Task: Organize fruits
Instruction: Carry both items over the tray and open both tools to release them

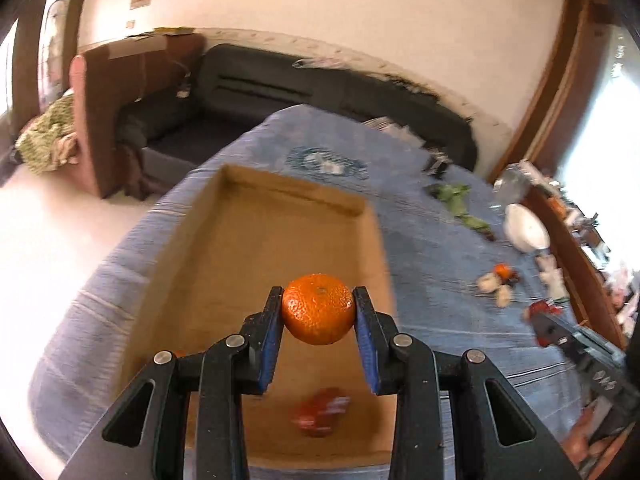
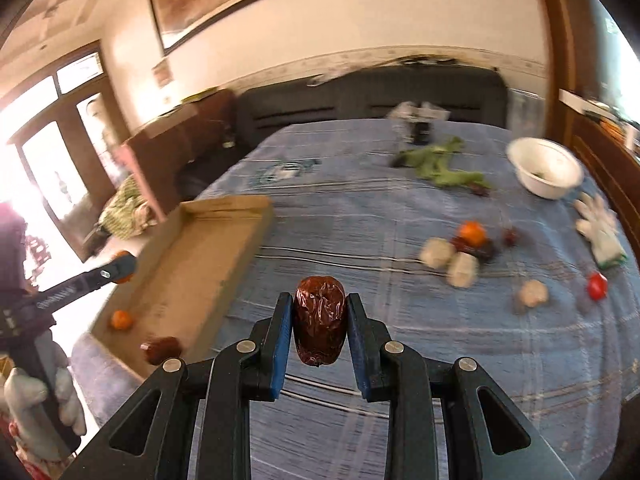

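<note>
My left gripper [image 1: 318, 308] is shut on an orange mandarin [image 1: 318, 309] and holds it above the shallow cardboard tray [image 1: 256, 240]. A blurred red-brown fruit [image 1: 320, 412] lies on the tray floor below. My right gripper [image 2: 319, 322] is shut on a wrinkled dark-red date [image 2: 319, 320] over the blue cloth, to the right of the cardboard tray [image 2: 224, 216]. In the right wrist view the tray holds a small mandarin [image 2: 121, 319] and a date [image 2: 161, 350], and the left gripper [image 2: 120, 268] hangs over the tray's left edge.
On the blue tablecloth [image 2: 400, 340] lie a mandarin [image 2: 472, 233], dates, pale lumps [image 2: 462, 269], a red tomato [image 2: 597, 286], green leaves [image 2: 444, 168], a white bowl [image 2: 544, 168] and a white glove [image 2: 600, 228]. A dark sofa [image 1: 280, 84] stands behind the table.
</note>
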Tool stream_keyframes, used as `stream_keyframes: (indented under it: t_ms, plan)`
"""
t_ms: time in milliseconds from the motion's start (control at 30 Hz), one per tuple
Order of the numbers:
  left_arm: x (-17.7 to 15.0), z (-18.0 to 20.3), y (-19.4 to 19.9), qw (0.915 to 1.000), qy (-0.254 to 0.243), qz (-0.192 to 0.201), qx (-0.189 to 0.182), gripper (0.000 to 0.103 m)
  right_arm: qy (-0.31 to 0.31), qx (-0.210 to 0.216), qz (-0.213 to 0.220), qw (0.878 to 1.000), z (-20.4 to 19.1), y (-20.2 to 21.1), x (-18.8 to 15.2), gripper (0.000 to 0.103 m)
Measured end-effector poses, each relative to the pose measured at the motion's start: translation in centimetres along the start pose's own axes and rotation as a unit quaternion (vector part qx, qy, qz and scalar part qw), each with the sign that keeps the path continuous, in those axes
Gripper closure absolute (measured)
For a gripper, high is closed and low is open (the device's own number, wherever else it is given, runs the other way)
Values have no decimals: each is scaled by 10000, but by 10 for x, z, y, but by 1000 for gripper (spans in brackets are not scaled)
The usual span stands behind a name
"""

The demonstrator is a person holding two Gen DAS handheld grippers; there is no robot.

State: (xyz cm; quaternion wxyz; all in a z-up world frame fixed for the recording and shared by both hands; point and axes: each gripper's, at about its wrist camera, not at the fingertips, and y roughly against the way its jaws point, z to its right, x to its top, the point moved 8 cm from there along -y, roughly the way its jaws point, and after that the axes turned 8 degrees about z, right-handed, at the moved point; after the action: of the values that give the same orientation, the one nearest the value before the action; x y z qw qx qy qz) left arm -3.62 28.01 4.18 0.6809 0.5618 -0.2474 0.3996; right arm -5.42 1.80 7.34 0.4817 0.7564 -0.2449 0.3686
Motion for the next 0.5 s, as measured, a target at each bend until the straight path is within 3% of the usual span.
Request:
stream_keyframes:
  t_ms: [233, 500]
  plan:
    - [-2, -60, -25, 9976, 116, -441, 519, 70, 262, 732, -408, 9961, -71, -55, -4, 74]
    - [-10, -78, -55, 9930, 29, -934, 717, 70, 790, 1060, -975, 9864, -135, -112, -37, 73]
